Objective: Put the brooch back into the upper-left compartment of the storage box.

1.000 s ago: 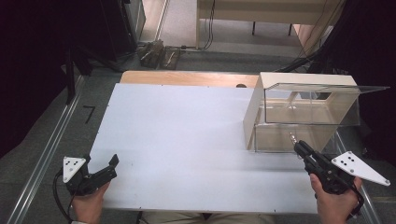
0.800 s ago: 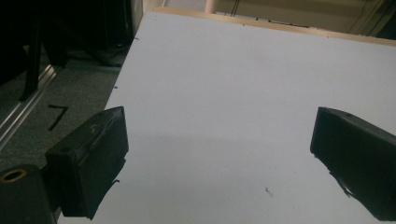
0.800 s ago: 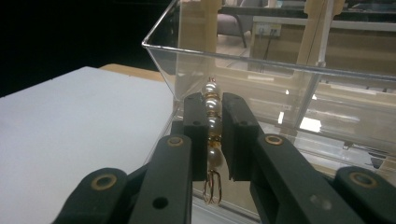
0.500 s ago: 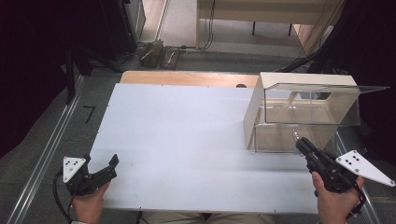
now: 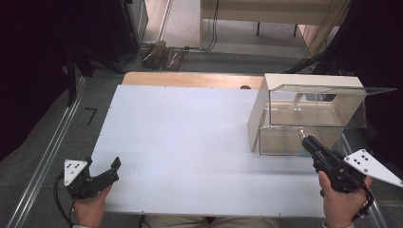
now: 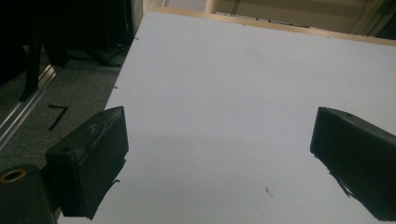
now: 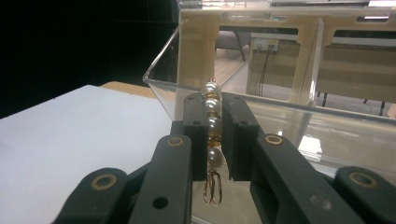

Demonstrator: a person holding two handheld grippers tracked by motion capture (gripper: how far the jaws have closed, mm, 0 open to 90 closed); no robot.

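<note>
Pearls, four white glossy beads w/ gold spacers on a wire clip: that's your pearl hairpin (image 7: 212,126), upright, pinched tight in your right gripper (image 7: 213,126), tip just in front of the clear acrylic box (image 5: 313,118); box walls smooth, see-through, wood-framed, at table's (image 5: 190,142) right edge; left gripper (image 6: 219,140) jaws wide apart, holding nothing, near front-left corner; matte white tabletop between them is bare.
</note>
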